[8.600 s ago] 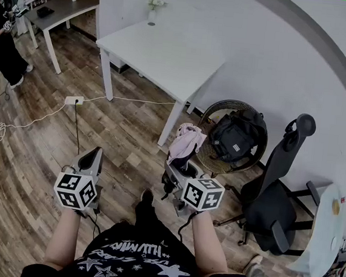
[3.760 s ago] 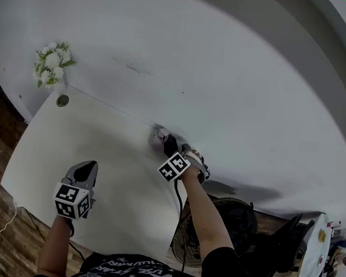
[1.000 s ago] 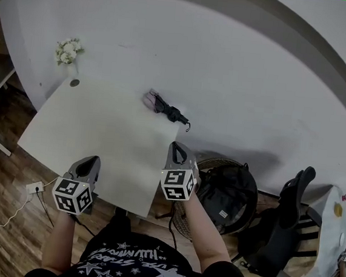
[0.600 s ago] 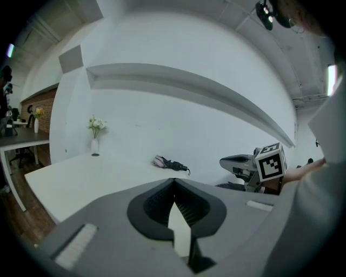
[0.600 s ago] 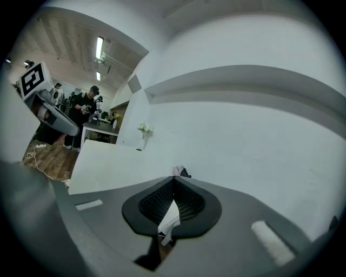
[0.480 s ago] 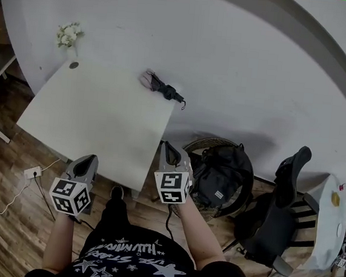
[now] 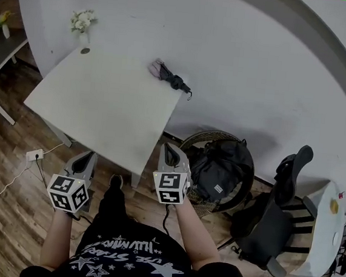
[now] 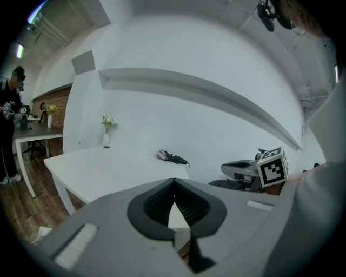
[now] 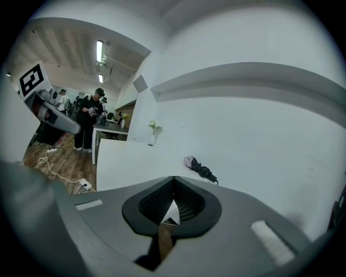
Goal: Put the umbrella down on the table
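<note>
The folded umbrella point(image 7: 169, 78) lies on the white desk point(image 7: 102, 110), at the far right corner close to the wall point(image 7: 242, 56). Its pale pink end points toward the back edge. Its dark handle end, with a short strap, reaches toward the right edge. Nothing touches it.

Both tongs are well apart from the umbrella, on the near side of the desk, above the wooden floor point(image 7: 8, 210). The left tongs point(image 7: 88, 156) point toward the desk's near edge. Its jaws are closed tip to tip, with nothing between them. The right tongs point(image 7: 169, 146) sit just off the desk's near right corner, also pointing toward the wall. Its jaws are pressed together too, and they hold nothing.

A small vase of white flowers point(image 7: 82, 21) stands at the desk's far left corner. Right of the desk, a round woven basket point(image 7: 204, 138) holds a black backpack point(image 7: 220, 167), and a dark office chair point(image 7: 276, 199) stands beyond it. A white power strip point(image 7: 34, 154) lies on the floor under the desk's left side. In the right gripper view, a person point(image 9: 93, 116) in dark clothes stands by another table farther back in the room.
</note>
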{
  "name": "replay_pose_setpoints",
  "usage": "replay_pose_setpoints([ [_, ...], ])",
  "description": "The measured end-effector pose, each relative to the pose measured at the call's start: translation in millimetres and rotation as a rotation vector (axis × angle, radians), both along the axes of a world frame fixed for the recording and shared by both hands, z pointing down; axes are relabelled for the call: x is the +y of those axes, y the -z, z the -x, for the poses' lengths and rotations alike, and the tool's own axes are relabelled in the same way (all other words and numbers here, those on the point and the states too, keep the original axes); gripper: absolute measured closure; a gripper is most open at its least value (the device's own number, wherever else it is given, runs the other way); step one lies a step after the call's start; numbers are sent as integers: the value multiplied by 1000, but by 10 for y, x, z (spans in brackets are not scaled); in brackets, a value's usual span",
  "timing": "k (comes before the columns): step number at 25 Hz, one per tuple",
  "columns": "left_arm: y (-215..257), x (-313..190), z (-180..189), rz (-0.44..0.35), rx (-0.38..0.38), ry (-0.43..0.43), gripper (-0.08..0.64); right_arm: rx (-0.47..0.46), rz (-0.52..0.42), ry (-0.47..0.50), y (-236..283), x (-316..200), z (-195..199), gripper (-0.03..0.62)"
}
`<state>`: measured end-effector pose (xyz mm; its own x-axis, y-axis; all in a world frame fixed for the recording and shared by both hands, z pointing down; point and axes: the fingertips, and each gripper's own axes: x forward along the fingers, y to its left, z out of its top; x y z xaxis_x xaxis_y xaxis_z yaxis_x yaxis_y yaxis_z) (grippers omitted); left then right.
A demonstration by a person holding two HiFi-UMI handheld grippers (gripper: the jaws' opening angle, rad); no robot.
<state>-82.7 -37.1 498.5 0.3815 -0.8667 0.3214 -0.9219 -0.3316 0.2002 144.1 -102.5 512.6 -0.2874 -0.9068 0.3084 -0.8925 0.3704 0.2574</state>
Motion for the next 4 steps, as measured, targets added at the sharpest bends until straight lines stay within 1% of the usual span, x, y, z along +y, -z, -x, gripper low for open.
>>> replay_pose_setpoints([
  [4, 11, 127, -27, -1, -6, 14, 557, -27, 19, 4, -46, 109, -53, 575],
])
